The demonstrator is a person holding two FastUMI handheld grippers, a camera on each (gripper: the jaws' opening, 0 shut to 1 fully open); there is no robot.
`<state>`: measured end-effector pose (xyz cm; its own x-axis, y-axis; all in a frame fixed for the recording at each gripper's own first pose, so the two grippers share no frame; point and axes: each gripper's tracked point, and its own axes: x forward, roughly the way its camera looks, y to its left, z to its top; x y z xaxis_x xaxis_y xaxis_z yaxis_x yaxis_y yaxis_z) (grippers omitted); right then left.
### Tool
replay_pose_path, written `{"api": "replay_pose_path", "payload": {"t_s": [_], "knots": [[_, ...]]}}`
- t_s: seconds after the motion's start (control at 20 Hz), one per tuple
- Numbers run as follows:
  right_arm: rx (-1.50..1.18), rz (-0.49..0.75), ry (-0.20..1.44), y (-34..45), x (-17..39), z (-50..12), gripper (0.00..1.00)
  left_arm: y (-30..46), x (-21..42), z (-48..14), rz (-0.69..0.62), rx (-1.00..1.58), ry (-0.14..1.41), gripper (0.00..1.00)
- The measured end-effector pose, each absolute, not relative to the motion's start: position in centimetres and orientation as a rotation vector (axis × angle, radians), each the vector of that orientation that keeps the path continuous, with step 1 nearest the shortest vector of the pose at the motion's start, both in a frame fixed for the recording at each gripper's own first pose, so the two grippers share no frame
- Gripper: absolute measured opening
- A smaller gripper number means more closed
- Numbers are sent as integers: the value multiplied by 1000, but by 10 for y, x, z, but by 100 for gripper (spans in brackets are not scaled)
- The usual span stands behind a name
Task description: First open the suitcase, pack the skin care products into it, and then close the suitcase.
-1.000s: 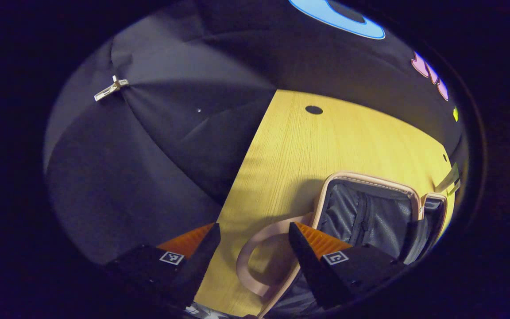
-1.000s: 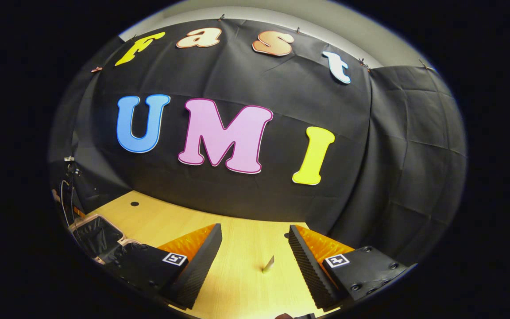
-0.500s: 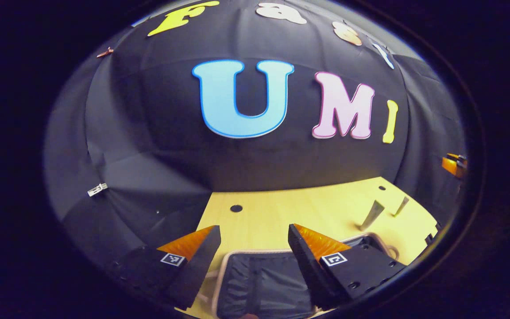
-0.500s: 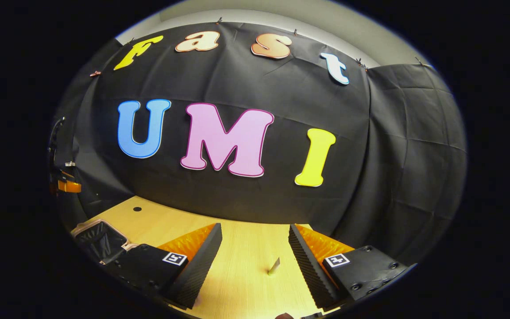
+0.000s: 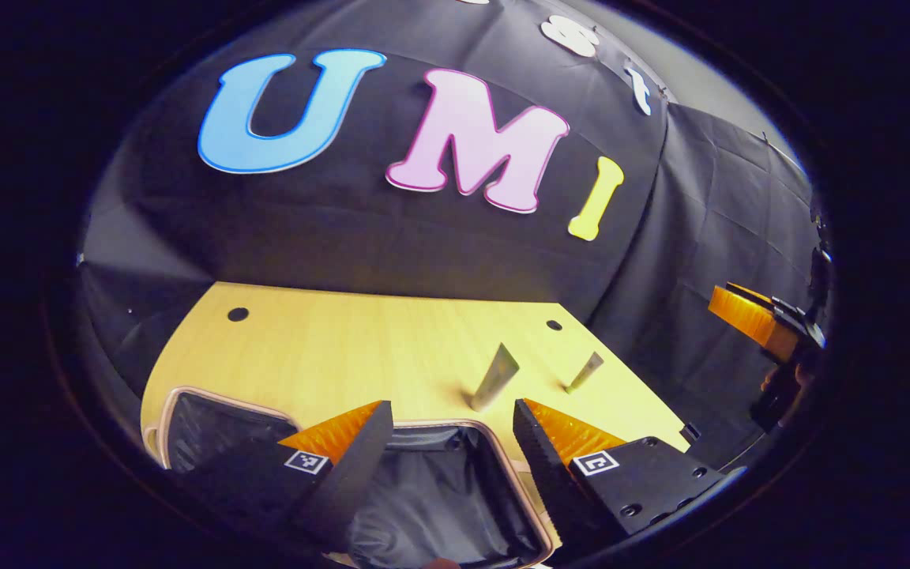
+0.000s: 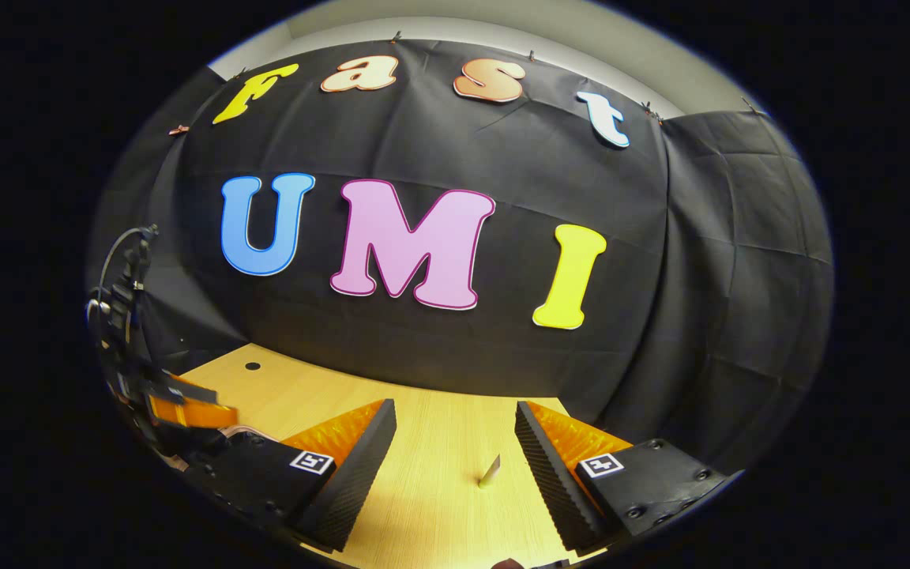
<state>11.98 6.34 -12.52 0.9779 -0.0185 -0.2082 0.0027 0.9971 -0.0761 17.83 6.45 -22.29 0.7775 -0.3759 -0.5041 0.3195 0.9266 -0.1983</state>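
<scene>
The suitcase [image 5: 439, 490] lies open on the wooden table [image 5: 344, 348], with a pale pink rim and dark lining; its other half [image 5: 210, 419] spreads to the left. My left gripper [image 5: 451, 427] hovers open over the suitcase, nothing between its fingers. Two slim skin care tubes stand upright just beyond the case, a larger tube [image 5: 496, 378] and a thinner tube [image 5: 586, 371]. In the right gripper view, my right gripper [image 6: 455, 431] is open above the table, and one tube [image 6: 490, 471] stands ahead between its fingers. The left gripper [image 6: 178, 407] shows at the far left.
Black cloth walls close off the table at the back and on both sides. Two small round holes [image 5: 238, 314] [image 5: 554, 325] sit near the table's far edge. The right gripper [image 5: 763, 324] hangs at the right, off the table's corner.
The left gripper has swung from the table's left edge round to the right and now faces across the open suitcase toward the tubes. The right gripper has barely moved.
</scene>
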Motion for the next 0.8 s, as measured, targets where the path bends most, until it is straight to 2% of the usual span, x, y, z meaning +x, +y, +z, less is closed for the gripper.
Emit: {"api": "replay_pose_path", "payload": {"t_s": [0.25,0.55,0.6,0.65,0.8], "knots": [[-99,-12,247,15,120,-149,96,-17,224,-284,-413,-98,666,96],[-133,-19,337,-56,121,-196,96,-39,284,-363,-310,10,816,97],[-131,-11,357,-63,123,-207,96,-41,291,-374,-293,24,844,92],[-123,-3,378,-69,126,-218,96,-41,299,-386,-276,46,865,97],[-79,31,456,-79,138,-259,96,-43,319,-412,-249,99,903,97]]}}
